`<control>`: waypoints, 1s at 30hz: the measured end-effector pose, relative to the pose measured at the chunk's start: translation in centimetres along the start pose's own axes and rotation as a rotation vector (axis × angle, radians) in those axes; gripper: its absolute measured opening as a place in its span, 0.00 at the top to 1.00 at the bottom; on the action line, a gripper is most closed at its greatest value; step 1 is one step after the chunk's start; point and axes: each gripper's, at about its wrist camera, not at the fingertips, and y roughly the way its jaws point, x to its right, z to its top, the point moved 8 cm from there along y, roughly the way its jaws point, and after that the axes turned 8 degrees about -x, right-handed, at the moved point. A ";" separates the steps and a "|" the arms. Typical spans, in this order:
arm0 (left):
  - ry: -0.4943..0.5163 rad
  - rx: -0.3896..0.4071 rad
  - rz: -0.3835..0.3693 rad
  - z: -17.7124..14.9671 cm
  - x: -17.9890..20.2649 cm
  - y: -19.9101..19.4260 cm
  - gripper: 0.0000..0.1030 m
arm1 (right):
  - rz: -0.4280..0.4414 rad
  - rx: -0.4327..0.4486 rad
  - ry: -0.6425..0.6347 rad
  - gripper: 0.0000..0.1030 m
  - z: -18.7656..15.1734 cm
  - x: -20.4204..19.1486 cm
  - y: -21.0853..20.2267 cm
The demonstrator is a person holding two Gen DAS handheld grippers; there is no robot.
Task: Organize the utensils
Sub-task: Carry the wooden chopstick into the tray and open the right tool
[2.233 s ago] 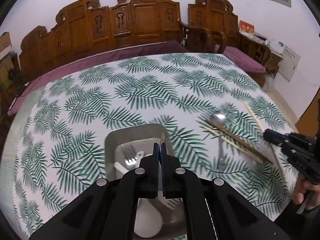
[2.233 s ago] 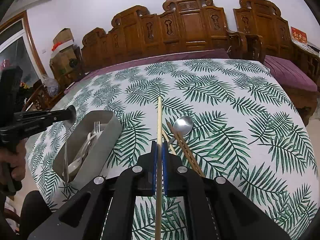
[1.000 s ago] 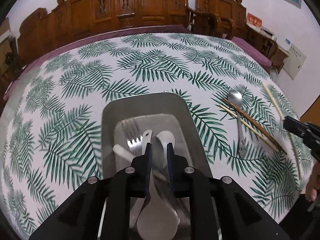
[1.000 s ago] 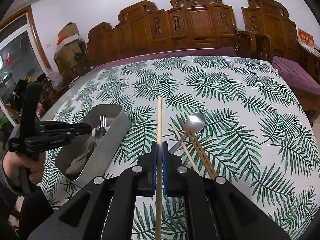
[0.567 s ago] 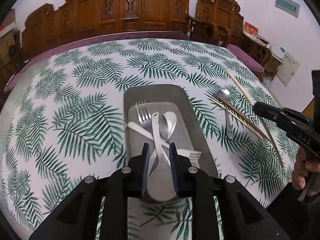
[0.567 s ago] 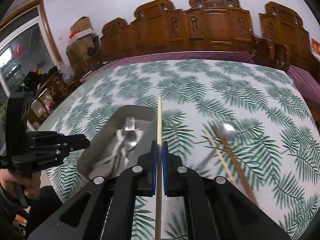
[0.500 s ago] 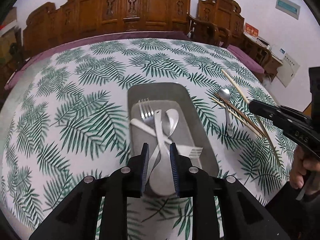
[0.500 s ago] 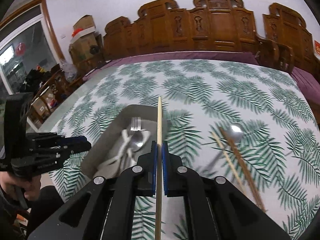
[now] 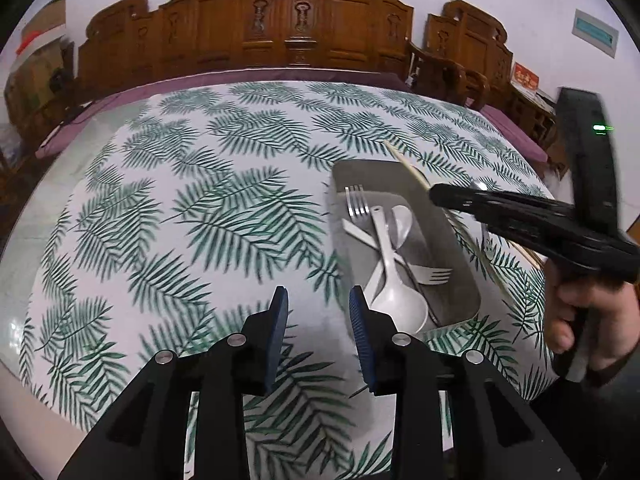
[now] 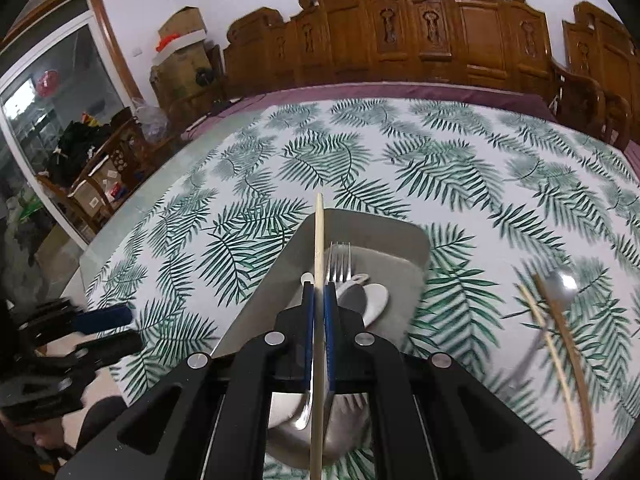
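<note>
A grey tray (image 9: 456,232) (image 10: 384,236) on the leaf-print tablecloth holds forks, a white ladle and spoons. My right gripper (image 10: 319,292) is shut on a pale wooden chopstick (image 10: 318,240) and holds it above the tray; it shows in the left wrist view (image 9: 434,194) with the chopstick tip (image 9: 404,162) over the tray's far rim. My left gripper (image 9: 318,300) is open and empty, low over the cloth to the left of the tray; it also appears in the right wrist view (image 10: 106,326).
A metal spoon (image 10: 562,284), a pale chopstick (image 10: 548,356) and a brown chopstick (image 10: 568,340) lie on the cloth right of the tray. Carved wooden chairs (image 9: 288,28) line the table's far side. The table's near edge (image 9: 24,380) is close.
My left gripper has opened wide and moved left off the tray. My right gripper has carried the chopstick left, from the loose utensils to above the tray.
</note>
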 end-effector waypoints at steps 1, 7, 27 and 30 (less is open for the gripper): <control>-0.002 0.002 0.001 -0.2 -0.3 -0.2 0.71 | -0.004 -0.006 0.009 0.94 0.1 -0.1 0.7; -0.014 0.012 0.002 -0.6 -1.1 -1.3 0.71 | -0.007 -0.042 0.082 0.94 0.5 0.0 3.6; 0.011 0.097 -0.017 -0.9 1.6 -6.2 0.71 | -0.054 0.027 0.016 0.91 -0.8 -0.1 -3.2; 0.027 0.104 -0.022 -0.8 2.5 -6.7 0.66 | -0.067 0.042 0.000 0.91 -1.5 0.4 -5.4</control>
